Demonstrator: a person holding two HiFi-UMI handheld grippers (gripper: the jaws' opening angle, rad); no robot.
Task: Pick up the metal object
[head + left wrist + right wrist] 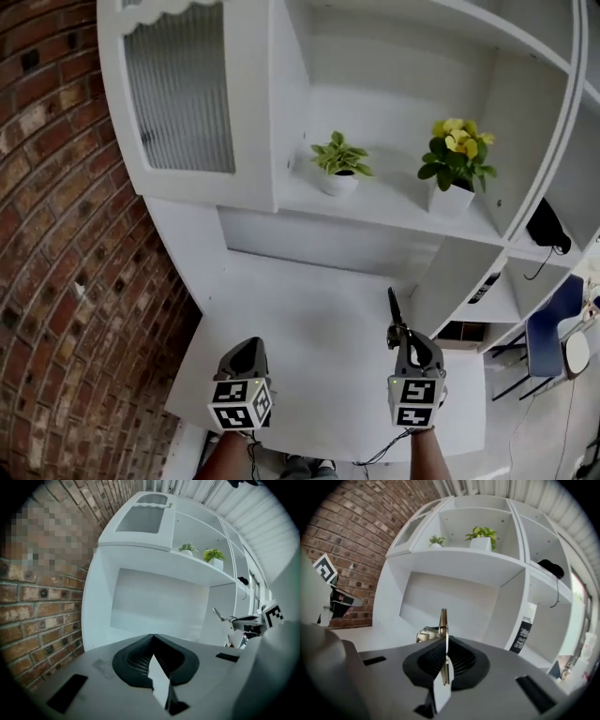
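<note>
We are looking down on a bare white worktop (309, 323) that is spreading under and ahead of both tongs. The left tongs (246, 345) are hanging over its near left part, clenched tip to tip with nothing between them. The right tongs (406, 339) are sitting level with them, well apart to the right, and are gripping the metal object (393, 311). In the right gripper view that object (443, 620) is standing as a slim strip edge-on between the pads, jutting forward past the tips, with a bulkier metal part showing just left of it. It is riding clear of the worktop.

Ahead of the tongs a white shelf unit (394, 56) is rising from the back of the worktop. On its shelf, above and beyond the right tongs, a small green plant (339, 157) and a yellow-flowered plant (455, 155) are standing in white pots, near each other but apart. Beyond the left tongs we are noting a ribbed-glass door (181, 89). A brick wall (56, 234) is running along left of the left tongs. Right of the right tongs we are making out side shelves holding a black item (546, 225) and a dark printed can (525, 632), and a blue chair (551, 328) beyond.
</note>
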